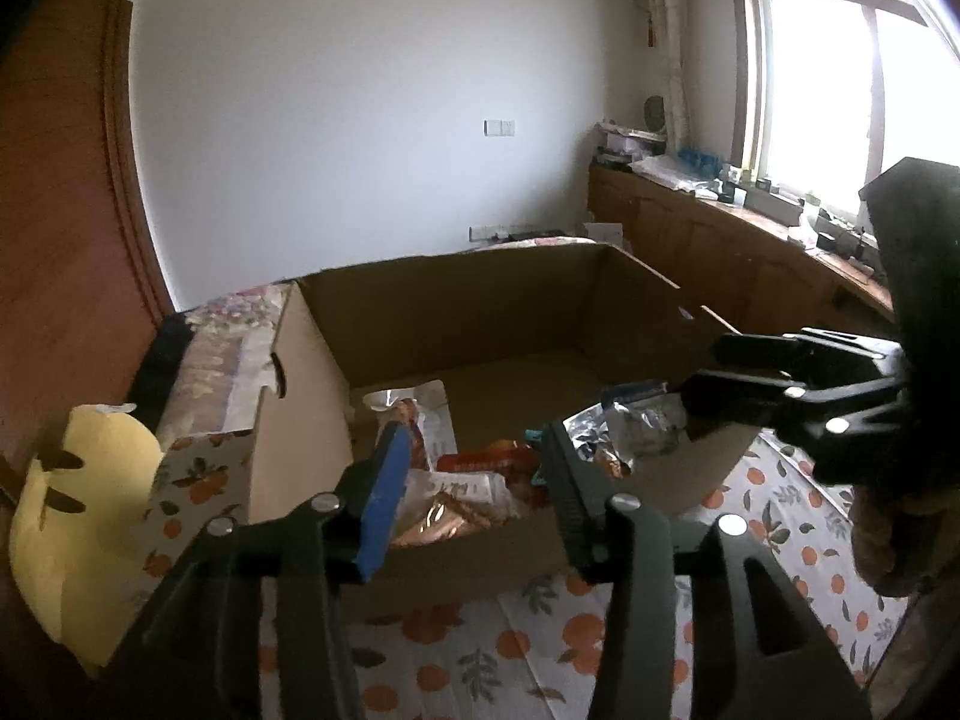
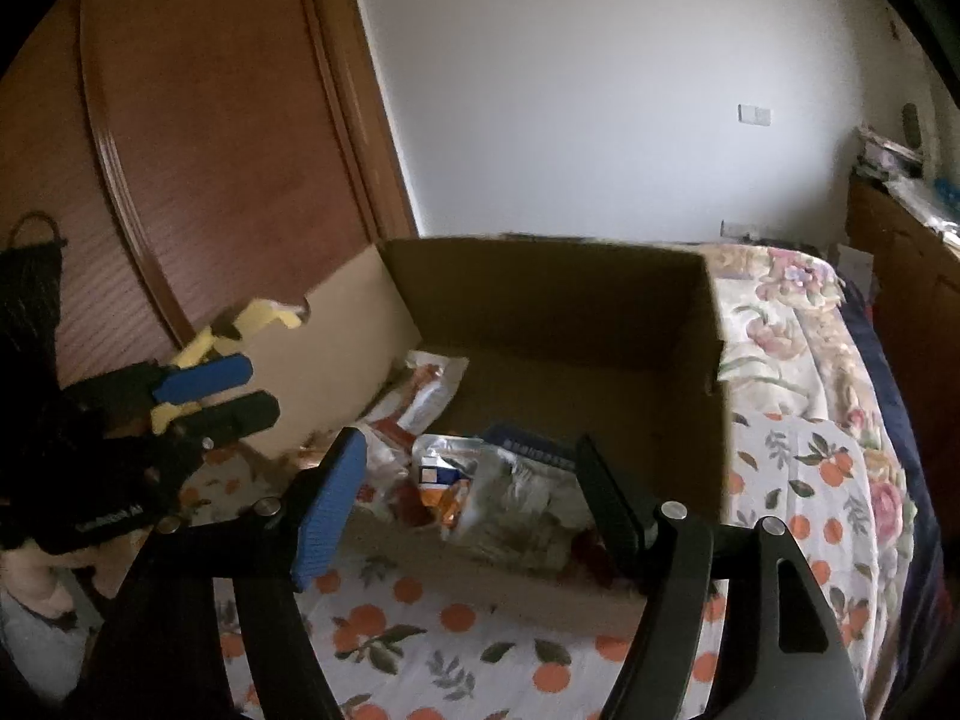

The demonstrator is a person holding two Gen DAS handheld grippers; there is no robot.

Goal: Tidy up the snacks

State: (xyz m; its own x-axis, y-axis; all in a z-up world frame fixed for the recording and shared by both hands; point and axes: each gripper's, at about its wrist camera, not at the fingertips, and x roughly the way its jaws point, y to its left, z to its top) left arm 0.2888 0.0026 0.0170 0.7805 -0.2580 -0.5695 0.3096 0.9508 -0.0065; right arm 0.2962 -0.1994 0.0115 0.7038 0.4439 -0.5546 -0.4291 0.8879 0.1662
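Note:
An open cardboard box (image 1: 456,312) stands on an orange-print cloth, with several snack packets heaped at its near end. Among them are a white and orange packet (image 1: 420,420), a clear bag of brown biscuits (image 1: 444,516) and a silver and blue packet (image 1: 642,426). My left gripper (image 1: 474,480) hangs over the near left part of the heap, open, its pads touching nothing. My right gripper (image 1: 708,378) reaches in from the right, open, its tips beside the silver packet. In the right wrist view the right gripper (image 2: 468,480) is spread above the silver packet (image 2: 516,480), and the left gripper (image 2: 234,396) is at the box's left wall.
A yellow cut-out sheet (image 1: 78,516) stands left of the box. The orange-print cloth (image 1: 540,648) covers the near surface, with floral bedding (image 2: 780,312) to the right. A wooden door (image 2: 198,120) is behind on the left, and a cluttered cabinet (image 1: 720,240) runs under the window. A hand (image 1: 882,540) holds the right gripper.

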